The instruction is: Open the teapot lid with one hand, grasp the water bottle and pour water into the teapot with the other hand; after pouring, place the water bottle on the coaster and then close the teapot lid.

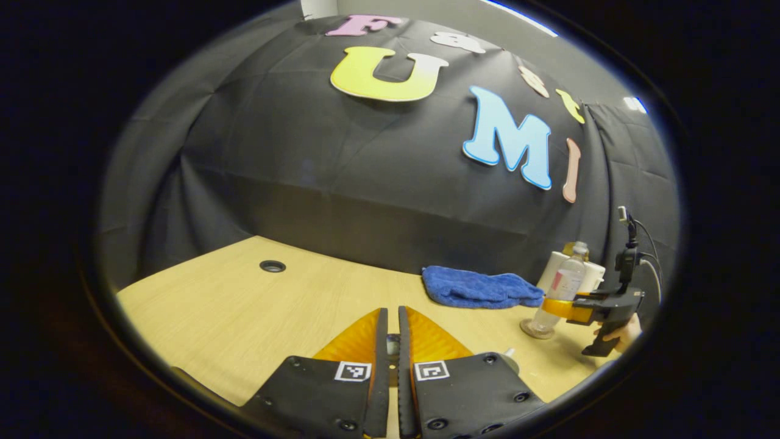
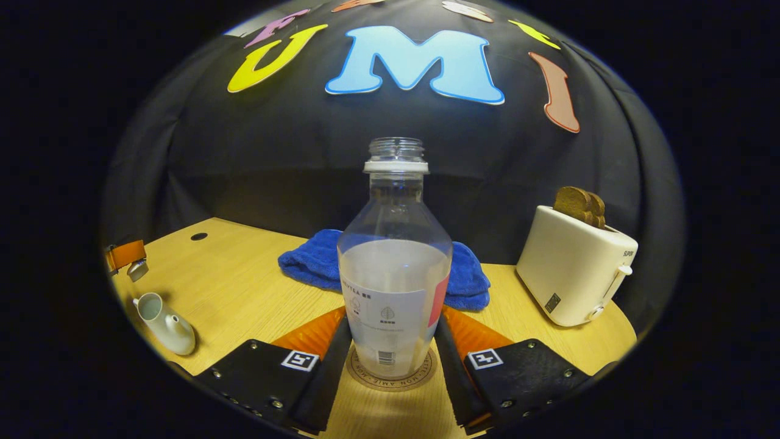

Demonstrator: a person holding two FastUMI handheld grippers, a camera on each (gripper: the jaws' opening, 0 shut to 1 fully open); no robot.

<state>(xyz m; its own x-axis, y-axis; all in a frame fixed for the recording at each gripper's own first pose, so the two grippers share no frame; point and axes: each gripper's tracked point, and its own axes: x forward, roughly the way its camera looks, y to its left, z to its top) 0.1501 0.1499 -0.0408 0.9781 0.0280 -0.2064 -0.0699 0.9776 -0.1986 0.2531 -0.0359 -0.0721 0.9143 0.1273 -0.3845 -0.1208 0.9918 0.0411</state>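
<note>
- The right hand-held gripper [image 2: 395, 347] is seen with both fingers against the bottle [image 2: 395, 274], which stands upright on the coaster [image 2: 420, 381].
- The left hand-held gripper [image 1: 392, 341] is held nearly closed around something small, which cannot be identified.
- The open teapot [image 2: 163, 324] is set on the worktop [image 2: 244, 286], well apart from the bottle.
</note>
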